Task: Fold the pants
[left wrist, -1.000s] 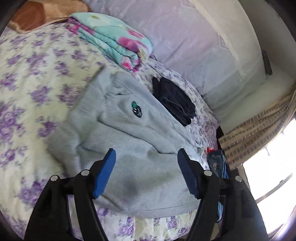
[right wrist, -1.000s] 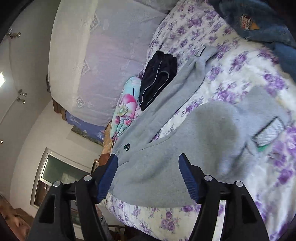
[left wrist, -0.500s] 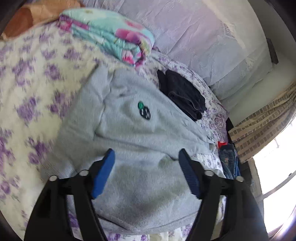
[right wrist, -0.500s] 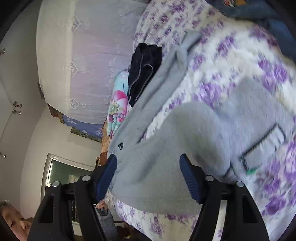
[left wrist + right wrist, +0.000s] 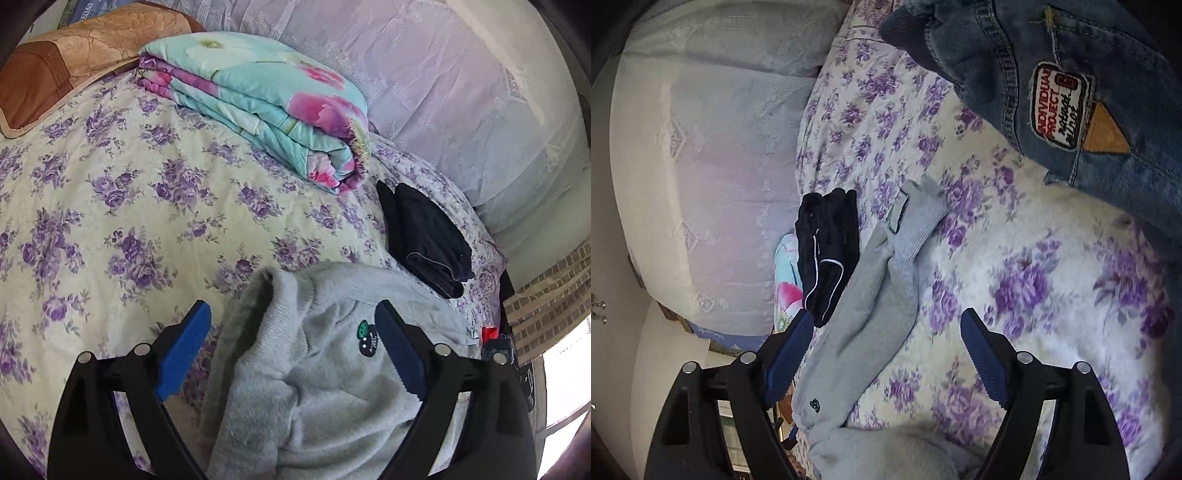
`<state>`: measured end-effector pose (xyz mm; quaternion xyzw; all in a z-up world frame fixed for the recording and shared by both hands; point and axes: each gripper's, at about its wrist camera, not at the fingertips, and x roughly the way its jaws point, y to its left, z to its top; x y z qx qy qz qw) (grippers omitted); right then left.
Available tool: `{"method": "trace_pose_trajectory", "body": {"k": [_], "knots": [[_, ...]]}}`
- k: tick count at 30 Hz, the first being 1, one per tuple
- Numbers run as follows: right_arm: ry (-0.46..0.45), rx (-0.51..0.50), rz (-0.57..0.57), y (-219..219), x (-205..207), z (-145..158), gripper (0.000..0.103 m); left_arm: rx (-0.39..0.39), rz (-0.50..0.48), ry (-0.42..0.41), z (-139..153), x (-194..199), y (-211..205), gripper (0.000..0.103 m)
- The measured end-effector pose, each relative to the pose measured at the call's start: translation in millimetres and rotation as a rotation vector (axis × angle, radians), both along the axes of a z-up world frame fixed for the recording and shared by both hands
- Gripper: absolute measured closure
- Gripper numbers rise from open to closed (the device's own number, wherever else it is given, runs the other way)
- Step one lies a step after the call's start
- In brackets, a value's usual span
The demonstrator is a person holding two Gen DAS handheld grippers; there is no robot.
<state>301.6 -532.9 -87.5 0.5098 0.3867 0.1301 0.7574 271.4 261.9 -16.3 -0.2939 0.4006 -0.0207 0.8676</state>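
Left wrist view: the left gripper [image 5: 291,350] is seen at the bottom of the frame with its blue pads [image 5: 183,350] set wide apart, having just been opening. The grey pants [image 5: 314,376] lie bunched between and below the pads at lower centre, but no pad presses on the cloth. A ribbed cuff is turned up at the upper edge of the heap, and a small green-and-black badge [image 5: 366,338] is shown near the right pad. The floral bedspread [image 5: 122,206] fills the left and centre of the frame. A folded turquoise quilt [image 5: 266,110] is placed at upper centre, a brown pillow [image 5: 66,62] at upper left, and a folded dark garment [image 5: 428,240] at right of centre, just beyond the grey pants.

Right wrist view: the right gripper [image 5: 886,354] appears at the bottom, jaws likewise spread and just opened further; nothing is clamped. One grey leg runs from bottom centre up toward mid-frame, passing between the pads without being touched, and ends in a ribbed cuff. The dark garment [image 5: 827,254] is seen just left of that leg. Blue jeans [image 5: 1071,85] with a sewn patch occupy the upper right corner.
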Motion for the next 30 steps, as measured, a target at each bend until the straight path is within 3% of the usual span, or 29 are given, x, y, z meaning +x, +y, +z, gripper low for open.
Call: {"method": "trace_pose_trajectory", "body": {"k": [5,9,12,15,20,23,26,30], "knots": [[0.030,-0.008,-0.015,-5,22,-13,0.021,-0.013,-0.048,0.061,-26,29,3,0.018],[-0.001,-0.023,-0.009,-7,43,-12,0.021,-0.022,-0.112,0.087,-49,45,-5,0.044],[-0.030,-0.081,0.019,-6,65,-4,0.021,-0.049,-0.100,0.082,-66,49,0,0.053],[-0.043,-0.160,0.049,-8,91,1,0.021,-0.127,-0.100,0.045,-72,46,8,0.055],[-0.040,-0.211,0.046,-17,124,-5,0.021,-0.177,-0.101,0.029,-76,47,12,0.054],[-0.044,-0.216,0.028,-21,130,-13,0.030,-0.186,-0.100,0.023,-77,47,12,0.052],[-0.079,-0.352,0.030,-4,123,-6,0.031,-0.187,-0.100,0.021,-78,46,14,0.052],[-0.095,-0.596,0.136,33,128,-3,0.029,-0.193,-0.099,0.020,-79,46,15,0.052]]}}
